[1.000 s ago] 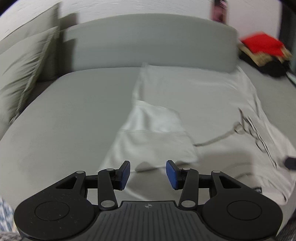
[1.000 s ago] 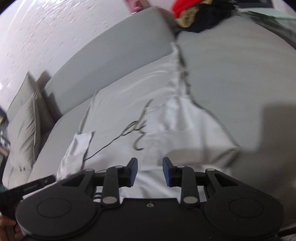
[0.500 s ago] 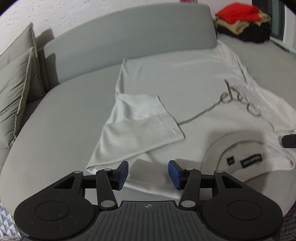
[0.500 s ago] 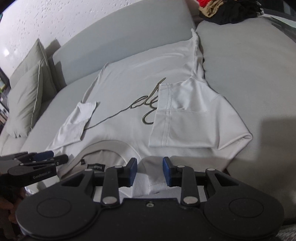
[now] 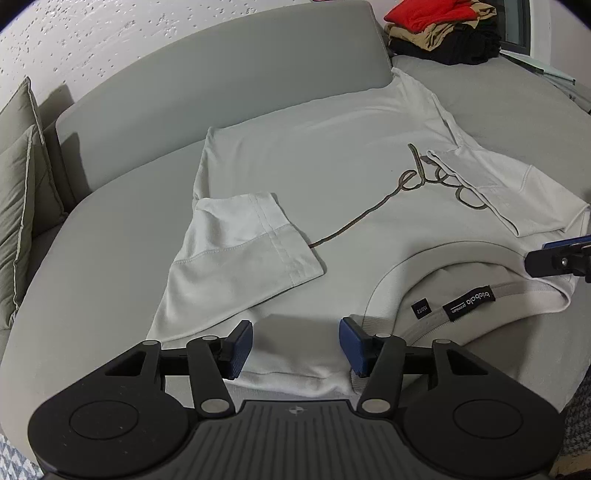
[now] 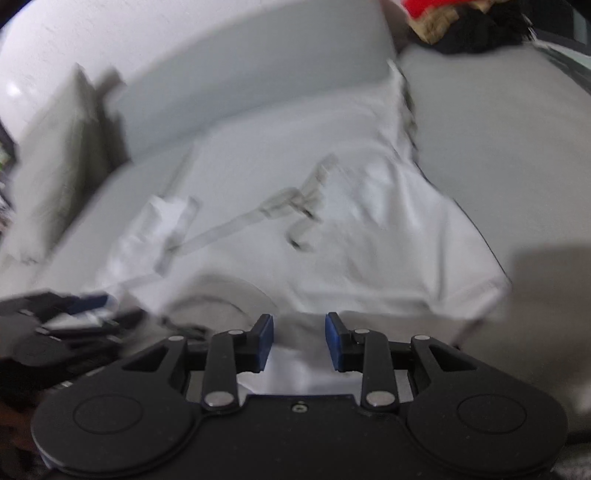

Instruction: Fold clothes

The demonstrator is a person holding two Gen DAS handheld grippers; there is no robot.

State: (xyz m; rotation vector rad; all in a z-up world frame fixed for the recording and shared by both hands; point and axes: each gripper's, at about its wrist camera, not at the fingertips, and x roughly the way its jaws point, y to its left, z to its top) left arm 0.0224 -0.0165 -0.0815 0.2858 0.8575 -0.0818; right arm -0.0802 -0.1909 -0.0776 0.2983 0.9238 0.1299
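A white t-shirt (image 5: 332,177) with a grey script print lies flat on the grey sofa (image 5: 110,240). Both sleeves are folded in, and the collar (image 5: 458,295) with its black labels faces me. My left gripper (image 5: 295,347) hovers over the near shoulder edge, left of the collar. Its jaws are opening, and cloth lies under the gap, not pinched. In the blurred right wrist view, my right gripper (image 6: 299,341) stands open over the shirt's (image 6: 351,229) other shoulder edge. The right gripper's fingertips (image 5: 561,254) also show at the left wrist view's right edge.
A stack of folded clothes (image 5: 443,33), red on tan and black, sits at the far right of the sofa. Grey cushions (image 5: 18,203) lean at the left end below the backrest (image 5: 221,74). A patterned rug (image 5: 11,458) shows beside the sofa's near edge.
The left gripper's jaws have widened and it has rolled and shifted to the shoulder edge beside the collar. The right wrist view has gone blurred and tilted; its jaws kept the same gap.
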